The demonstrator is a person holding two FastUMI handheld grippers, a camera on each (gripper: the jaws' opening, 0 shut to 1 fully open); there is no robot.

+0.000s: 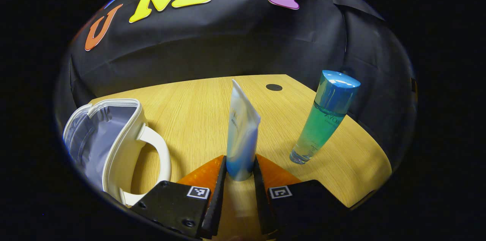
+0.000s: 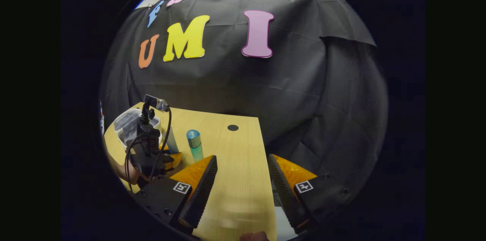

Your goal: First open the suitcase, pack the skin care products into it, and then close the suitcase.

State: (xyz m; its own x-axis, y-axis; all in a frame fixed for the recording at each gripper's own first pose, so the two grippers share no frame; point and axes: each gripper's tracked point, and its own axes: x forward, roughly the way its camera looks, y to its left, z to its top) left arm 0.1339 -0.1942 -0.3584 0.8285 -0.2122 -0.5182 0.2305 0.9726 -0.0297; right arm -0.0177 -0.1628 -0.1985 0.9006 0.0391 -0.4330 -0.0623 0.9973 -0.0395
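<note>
In the left gripper view, my left gripper (image 1: 240, 170) is shut on the lower end of a white and blue tube (image 1: 241, 133) that stands upright between its fingers. A white suitcase-style case (image 1: 110, 142) lies open at the left, showing a pale lining and a curved handle. To the right of the tube a green bottle with a blue cap (image 1: 322, 123) stands on the wooden table (image 1: 197, 112). In the right gripper view, my right gripper (image 2: 242, 174) is open above the table's right edge with nothing between its fingers. That view also has the left gripper (image 2: 150, 150) far left, beside the tube (image 2: 171, 140), the bottle (image 2: 195, 144) and the case (image 2: 129, 125).
A round dark hole (image 1: 274, 87) marks the table's far side, also the hole (image 2: 232, 128) in the right gripper view. A hand (image 2: 131, 174) holds the left gripper. The table's right edge (image 2: 265, 165) runs close under my right gripper.
</note>
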